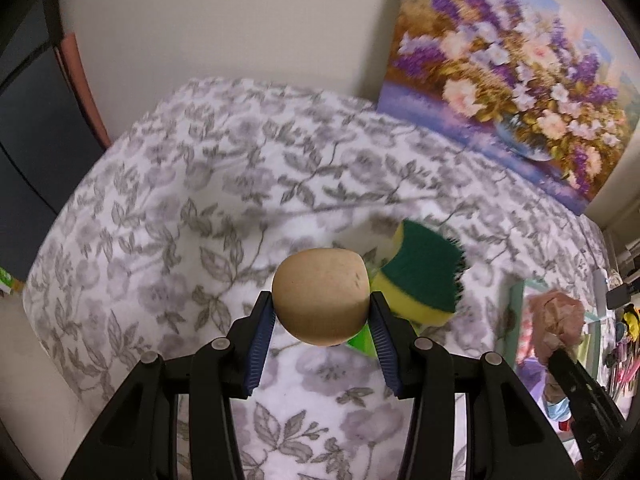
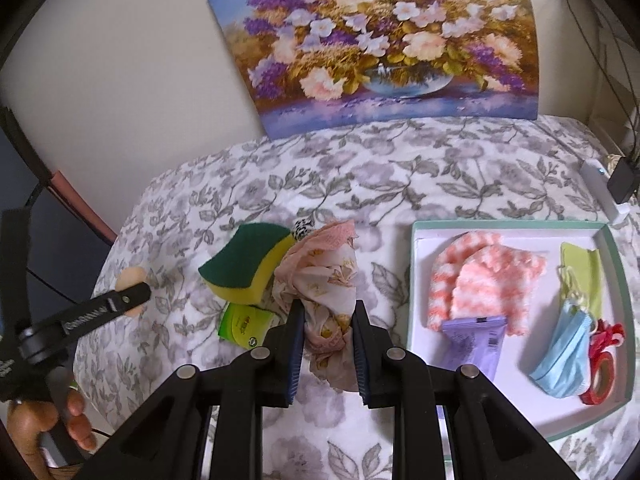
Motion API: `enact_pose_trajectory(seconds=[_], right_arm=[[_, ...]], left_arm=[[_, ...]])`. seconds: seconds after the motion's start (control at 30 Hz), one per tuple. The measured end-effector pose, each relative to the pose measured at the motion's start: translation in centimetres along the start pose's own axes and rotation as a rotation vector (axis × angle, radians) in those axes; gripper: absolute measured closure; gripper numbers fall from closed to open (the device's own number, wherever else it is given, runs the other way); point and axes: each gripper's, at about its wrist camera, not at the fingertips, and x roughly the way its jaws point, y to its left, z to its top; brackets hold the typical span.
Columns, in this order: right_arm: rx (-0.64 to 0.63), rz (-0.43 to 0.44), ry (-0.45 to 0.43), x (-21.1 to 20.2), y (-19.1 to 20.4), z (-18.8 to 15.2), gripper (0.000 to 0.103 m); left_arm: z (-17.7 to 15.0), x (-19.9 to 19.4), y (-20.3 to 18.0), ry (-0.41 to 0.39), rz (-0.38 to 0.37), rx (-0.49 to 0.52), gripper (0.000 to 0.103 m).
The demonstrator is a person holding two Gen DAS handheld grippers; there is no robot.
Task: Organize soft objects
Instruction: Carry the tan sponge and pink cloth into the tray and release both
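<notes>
Pinching a round tan foam puff (image 1: pixel 320 300) between its blue-padded fingers (image 1: pixel 260 344), the left gripper (image 1: pixel 321 322) holds it lifted above the grey-and-white floral blanket (image 1: pixel 180 220). Just behind the puff lies a yellow sponge with a dark green scouring top (image 1: pixel 424 276), and a bright green packet (image 1: pixel 360 342) peeks out below it.

The right gripper (image 2: pixel 326 322) is clamped on a crumpled pink floral fabric scarf (image 2: pixel 324 280), which bulges out between and above its jaws. The scarf touches the sponge on its left side, and the green packet lies partly under the sponge, on the blanket.

To the right of the scarf sits a shallow white tray with a pale green rim (image 2: pixel 516 226). Inside it lie fluffy orange-and-white knitted pads (image 2: pixel 484 276), with a lilac tube (image 2: pixel 478 340) resting against their near edge. Farther right in the tray are a pale blue face mask (image 2: pixel 564 356), a lime-green cloth (image 2: pixel 580 276) and a red-and-white ribbon (image 2: pixel 604 360).

At the far edge of the blanket a painted canvas of purple and pink flowers (image 2: pixel 384 40) leans against the cream wall (image 2: pixel 132 60).
</notes>
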Motion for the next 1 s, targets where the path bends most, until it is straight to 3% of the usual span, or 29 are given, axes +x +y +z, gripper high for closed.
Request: enact_pose_trajectory(seconds=[0.37,0.6,0.8,1.0], right_arm=[[0.031,-0.028,-0.037,-1.9,-3.1,0.8,0.080],[0.139,-0.091,-0.063,-3.2,-8.3,1.2,0.080],[0.244,-0.158,-0.043,-3.7,-13.6,1.1,0.079],[0.302,-0.238,-0.035,-4.4,-18.3,0.2,0.079]], left_arm=[[0.8,-3.3,-4.4,-0.065,-0.020,0.072,0.054],[-0.7,-3.0,-11.2,-0.047,-0.093,0.178,0.054],[-3.0,-2.6,-18.5,-0.035,-0.159,0.329,0.054],[-5.9,-1.9,-23.4,-0.020,-0.200,0.436,0.054]])
